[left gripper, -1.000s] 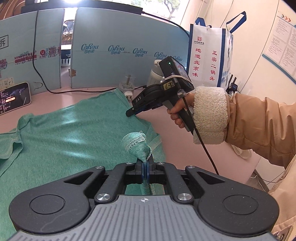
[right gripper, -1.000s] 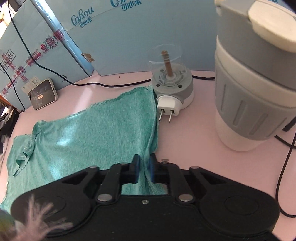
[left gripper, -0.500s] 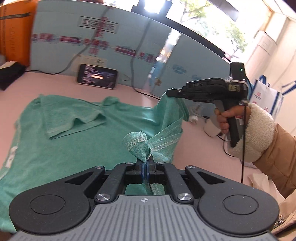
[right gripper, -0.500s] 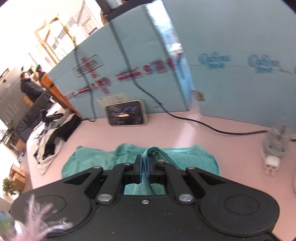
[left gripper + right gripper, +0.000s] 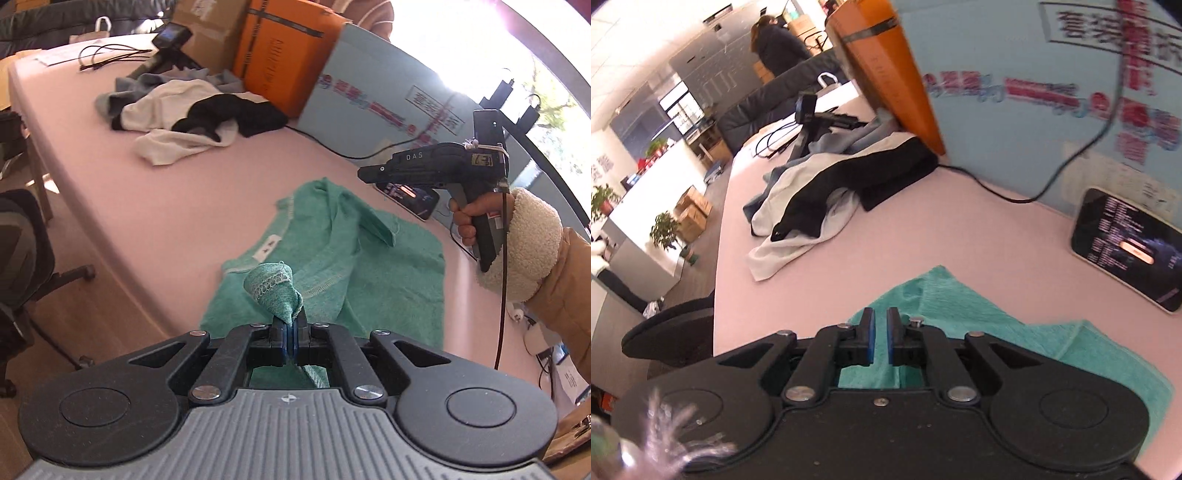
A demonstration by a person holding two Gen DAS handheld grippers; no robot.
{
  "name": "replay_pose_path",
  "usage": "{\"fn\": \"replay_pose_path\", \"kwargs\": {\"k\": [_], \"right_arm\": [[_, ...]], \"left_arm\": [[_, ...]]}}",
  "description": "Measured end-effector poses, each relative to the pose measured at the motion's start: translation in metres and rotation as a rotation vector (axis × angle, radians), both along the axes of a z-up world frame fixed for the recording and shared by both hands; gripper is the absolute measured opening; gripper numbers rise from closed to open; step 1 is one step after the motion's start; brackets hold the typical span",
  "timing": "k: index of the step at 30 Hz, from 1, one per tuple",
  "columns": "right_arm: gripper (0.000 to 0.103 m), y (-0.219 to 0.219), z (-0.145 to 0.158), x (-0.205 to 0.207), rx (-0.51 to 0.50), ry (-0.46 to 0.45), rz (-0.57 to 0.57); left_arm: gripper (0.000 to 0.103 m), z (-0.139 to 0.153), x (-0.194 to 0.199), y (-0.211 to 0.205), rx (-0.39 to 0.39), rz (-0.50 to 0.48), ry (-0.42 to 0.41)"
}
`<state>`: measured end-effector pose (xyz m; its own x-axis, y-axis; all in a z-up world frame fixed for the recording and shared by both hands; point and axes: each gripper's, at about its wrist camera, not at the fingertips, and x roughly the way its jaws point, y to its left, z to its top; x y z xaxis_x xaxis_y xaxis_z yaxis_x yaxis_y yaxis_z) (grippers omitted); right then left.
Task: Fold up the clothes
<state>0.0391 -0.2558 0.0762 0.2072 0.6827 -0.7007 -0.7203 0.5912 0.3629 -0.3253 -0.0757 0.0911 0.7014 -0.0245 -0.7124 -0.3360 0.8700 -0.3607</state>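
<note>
A teal green shirt (image 5: 373,266) lies folded over itself on the pink table (image 5: 177,206). My left gripper (image 5: 291,332) is shut on a bunched hem corner of the shirt (image 5: 275,291) and holds it just above the folded cloth. My right gripper (image 5: 880,334) is open with a narrow gap and nothing between its pads; it hovers over the shirt's far edge (image 5: 938,295). It also shows in the left wrist view (image 5: 364,173), held above the shirt's far side.
A pile of white, black and grey clothes (image 5: 184,114) lies at the table's far end by an orange box (image 5: 284,55). A phone (image 5: 1126,247) leans against the blue board (image 5: 1034,92). A black cable (image 5: 1027,195) runs along the board. An office chair (image 5: 22,258) stands beside the table edge.
Both grippers have swung left across the table, carrying the shirt's side over onto itself. The right gripper has let go of the cloth and opened a little. The left still grips its corner.
</note>
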Motion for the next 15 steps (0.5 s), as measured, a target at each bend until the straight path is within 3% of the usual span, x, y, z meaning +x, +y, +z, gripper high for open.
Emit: {"fn": "replay_pose_path", "kwargs": {"k": [6, 11, 15], "right_arm": [[0.01, 0.052, -0.018, 0.008, -0.076, -0.021, 0.053], [0.015, 0.03, -0.01, 0.011, -0.07, -0.014, 0.053], [0.043, -0.009, 0.006, -0.002, -0.126, -0.087, 0.053]], "left_arm": [[0.003, -0.014, -0.004, 0.025, -0.023, 0.068, 0.036], [0.003, -0.034, -0.003, 0.036, -0.047, 0.056, 0.101], [0.003, -0.044, 0.002, 0.034, -0.065, 0.019, 0.143]]}}
